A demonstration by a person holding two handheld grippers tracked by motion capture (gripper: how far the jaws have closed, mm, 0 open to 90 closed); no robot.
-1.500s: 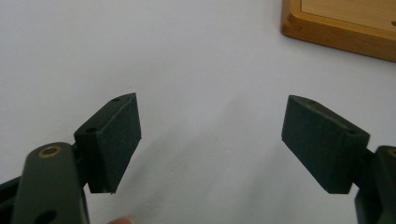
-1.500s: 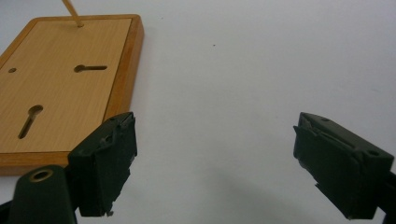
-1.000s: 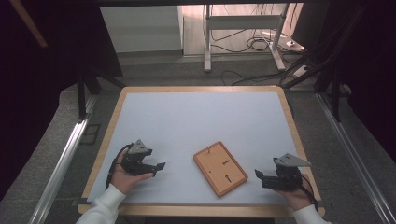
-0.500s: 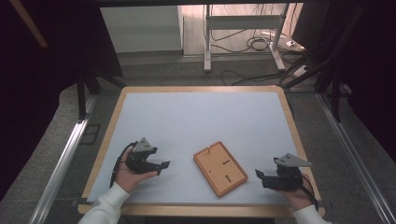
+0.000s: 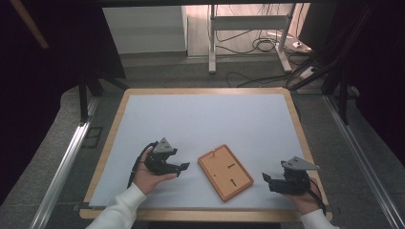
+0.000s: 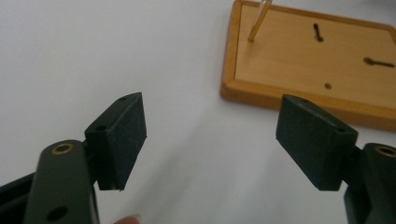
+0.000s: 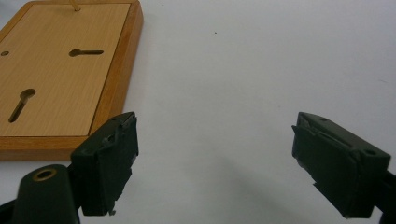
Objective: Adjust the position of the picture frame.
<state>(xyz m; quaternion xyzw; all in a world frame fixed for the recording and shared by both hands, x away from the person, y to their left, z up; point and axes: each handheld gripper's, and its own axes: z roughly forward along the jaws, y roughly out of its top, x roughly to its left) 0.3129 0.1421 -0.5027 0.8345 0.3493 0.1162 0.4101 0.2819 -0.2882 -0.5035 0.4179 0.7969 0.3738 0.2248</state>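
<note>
While the frame [image 5: 225,172] lies flat on the table [image 5: 200,119] between both hands, the left gripper [image 5: 184,167], jaws spread but just closing slightly on nothing, points at it; the right gripper [image 5: 265,178] gapes empty.

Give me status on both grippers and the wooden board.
Left gripper open, fingers just closing slightly, nothing between them. Right gripper open, empty. Wooden board flat on the table between them, untouched. Nothing in the way.

The wooden board [image 6: 308,65] is cut off at the picture's right edge.
</note>
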